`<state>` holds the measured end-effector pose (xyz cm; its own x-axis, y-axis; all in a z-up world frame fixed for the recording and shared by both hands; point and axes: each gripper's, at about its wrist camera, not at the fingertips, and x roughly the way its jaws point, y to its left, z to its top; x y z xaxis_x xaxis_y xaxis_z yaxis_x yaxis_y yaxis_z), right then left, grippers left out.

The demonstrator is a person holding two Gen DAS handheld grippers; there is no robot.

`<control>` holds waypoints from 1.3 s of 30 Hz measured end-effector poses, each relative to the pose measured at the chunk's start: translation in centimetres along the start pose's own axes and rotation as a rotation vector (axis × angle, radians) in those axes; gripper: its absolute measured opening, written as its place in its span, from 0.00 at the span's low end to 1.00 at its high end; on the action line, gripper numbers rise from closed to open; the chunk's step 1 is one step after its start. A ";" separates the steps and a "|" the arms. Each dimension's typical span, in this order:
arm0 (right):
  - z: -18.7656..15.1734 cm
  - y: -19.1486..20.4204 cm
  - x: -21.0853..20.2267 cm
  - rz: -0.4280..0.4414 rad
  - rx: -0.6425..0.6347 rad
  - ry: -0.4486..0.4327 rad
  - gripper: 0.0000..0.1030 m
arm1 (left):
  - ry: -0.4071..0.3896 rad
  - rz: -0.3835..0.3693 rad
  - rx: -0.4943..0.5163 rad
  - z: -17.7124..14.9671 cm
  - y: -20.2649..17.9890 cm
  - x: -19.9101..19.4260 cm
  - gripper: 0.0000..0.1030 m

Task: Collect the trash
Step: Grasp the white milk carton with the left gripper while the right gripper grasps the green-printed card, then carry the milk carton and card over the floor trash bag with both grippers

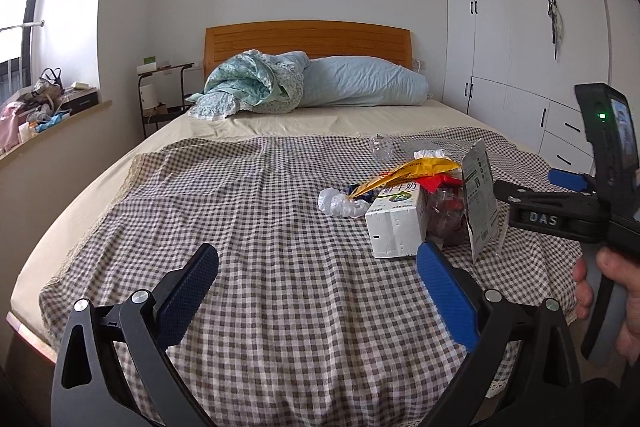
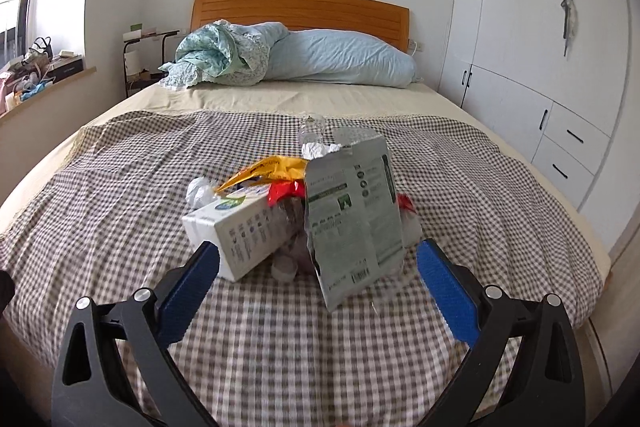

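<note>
Right hand-held gripper (image 2: 318,265) gapes wide, empty, nearer the trash pile (image 2: 296,211) on the bed (image 2: 500,179), dead ahead at twelve o'clock; milk carton (image 2: 236,227) lies ten-to-four. Left hand-held gripper (image 1: 318,267) likewise open, pile at one o'clock.

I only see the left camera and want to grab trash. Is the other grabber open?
Observer: Yes. The right gripper has its fingers wide apart, with the grey packet just ahead of them.
Child: Is anything hiding past that packet?
Observer: Crumpled clear plastic with a red bit lies beside its right edge.
Child: And beside the carton?
Observer: A small pale round cap lies between the white carton and the packet, on the checked cloth.
</note>
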<state>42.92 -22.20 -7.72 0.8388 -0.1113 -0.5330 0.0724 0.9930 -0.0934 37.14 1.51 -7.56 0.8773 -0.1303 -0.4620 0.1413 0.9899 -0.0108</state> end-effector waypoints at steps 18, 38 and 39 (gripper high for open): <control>2.0 -5.3 8.0 0.012 0.147 0.073 0.02 | 0.272 -0.323 -0.047 1.5 -5.2 20.3 0.93; 2.3 -12.4 1.7 0.106 0.156 -0.019 0.01 | 0.324 -0.175 -0.128 11.4 -2.6 14.3 0.68; 2.4 -12.7 1.2 0.108 0.163 -0.028 0.01 | 0.284 -0.138 -0.111 12.6 -2.3 13.2 0.68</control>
<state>44.32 -34.84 -5.18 0.8607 -0.0048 -0.5092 0.0658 0.9926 0.1018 54.18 -3.17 -2.45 0.6880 -0.2587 -0.6780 0.1857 0.9660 -0.1801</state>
